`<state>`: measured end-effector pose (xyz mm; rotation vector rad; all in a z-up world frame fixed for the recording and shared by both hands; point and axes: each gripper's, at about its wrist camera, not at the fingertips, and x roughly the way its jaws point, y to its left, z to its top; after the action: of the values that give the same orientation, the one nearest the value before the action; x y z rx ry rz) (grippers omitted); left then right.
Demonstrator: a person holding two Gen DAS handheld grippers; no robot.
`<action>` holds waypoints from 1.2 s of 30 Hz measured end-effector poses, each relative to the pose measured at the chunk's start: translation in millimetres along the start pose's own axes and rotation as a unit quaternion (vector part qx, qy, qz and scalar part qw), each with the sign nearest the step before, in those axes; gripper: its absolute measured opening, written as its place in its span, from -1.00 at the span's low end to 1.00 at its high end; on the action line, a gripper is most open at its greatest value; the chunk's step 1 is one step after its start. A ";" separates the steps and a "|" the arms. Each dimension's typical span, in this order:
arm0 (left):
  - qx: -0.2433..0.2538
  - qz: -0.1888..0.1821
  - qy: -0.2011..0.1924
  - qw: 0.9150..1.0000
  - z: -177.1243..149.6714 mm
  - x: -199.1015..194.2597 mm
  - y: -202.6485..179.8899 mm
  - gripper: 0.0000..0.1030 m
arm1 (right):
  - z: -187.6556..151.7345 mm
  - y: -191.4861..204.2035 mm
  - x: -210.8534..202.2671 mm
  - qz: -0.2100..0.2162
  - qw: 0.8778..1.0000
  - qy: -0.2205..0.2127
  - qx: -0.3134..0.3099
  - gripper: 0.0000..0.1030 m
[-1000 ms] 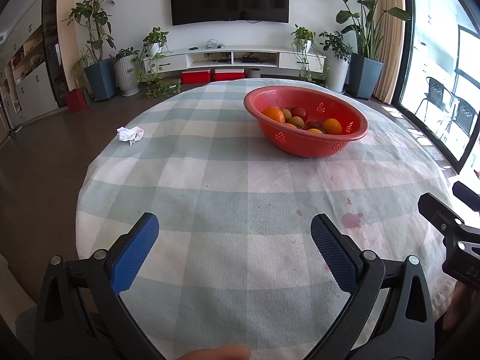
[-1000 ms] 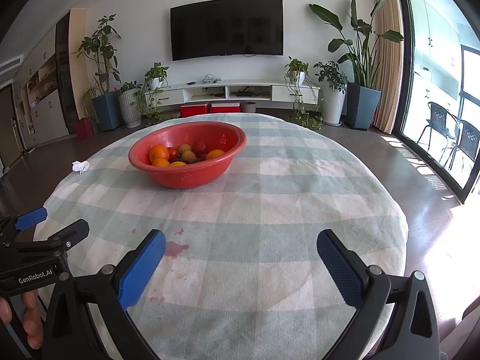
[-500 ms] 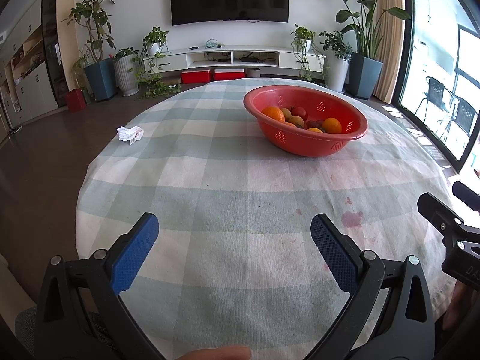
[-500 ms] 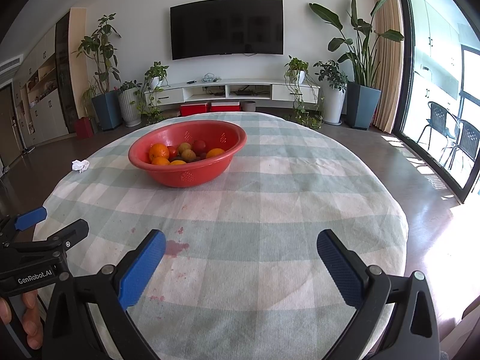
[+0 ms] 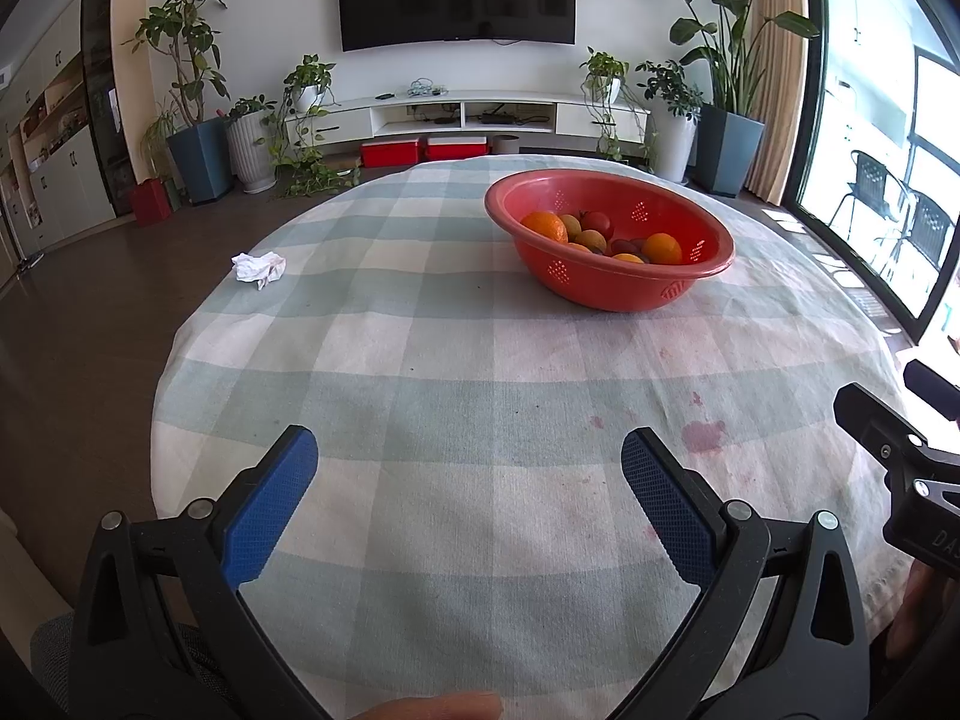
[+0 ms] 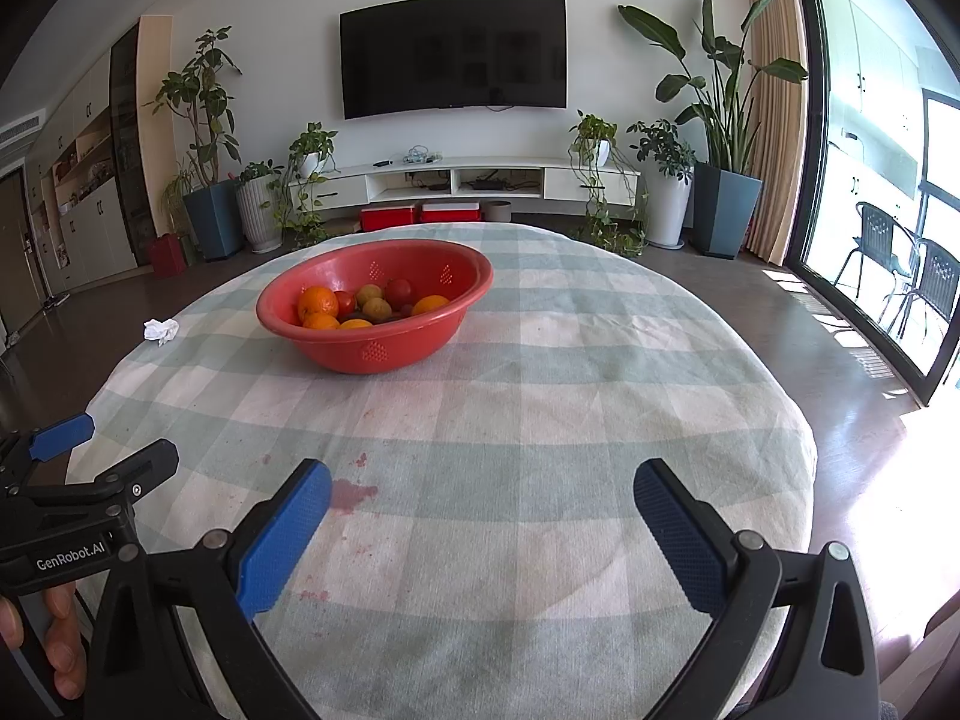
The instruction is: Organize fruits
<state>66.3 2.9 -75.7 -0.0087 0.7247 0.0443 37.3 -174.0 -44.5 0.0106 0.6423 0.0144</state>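
Note:
A red perforated basket (image 5: 606, 288) stands on the far side of the round table and holds several fruits: oranges (image 5: 545, 227), small yellowish fruits and red ones. It also shows in the right wrist view (image 6: 372, 354), with an orange (image 6: 318, 303) at its left. My left gripper (image 5: 468, 450) is open and empty over the near table edge, well short of the basket. My right gripper (image 6: 482, 489) is open and empty, also over the near edge, to the right of the left one.
The table carries a checked green and white cloth (image 5: 420, 360) with reddish stains (image 5: 702, 435). A crumpled white tissue (image 5: 258, 267) lies at the table's far left edge. Potted plants, a TV cabinet and a glass door stand beyond.

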 end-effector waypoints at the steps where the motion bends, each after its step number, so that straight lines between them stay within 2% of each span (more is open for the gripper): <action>1: 0.000 0.000 0.000 1.000 -0.5 0.3 -0.2 1.00 | -0.4 -0.1 -0.2 0.000 1.000 0.000 0.000 1.00; 36: 0.002 0.000 0.001 1.000 -1.3 0.5 -1.1 1.00 | 0.5 0.0 -2.4 0.000 1.000 0.002 0.000 1.00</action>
<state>65.8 1.8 -77.1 -0.0048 0.7273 0.0437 35.7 -174.0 -42.8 0.0103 0.6454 0.0143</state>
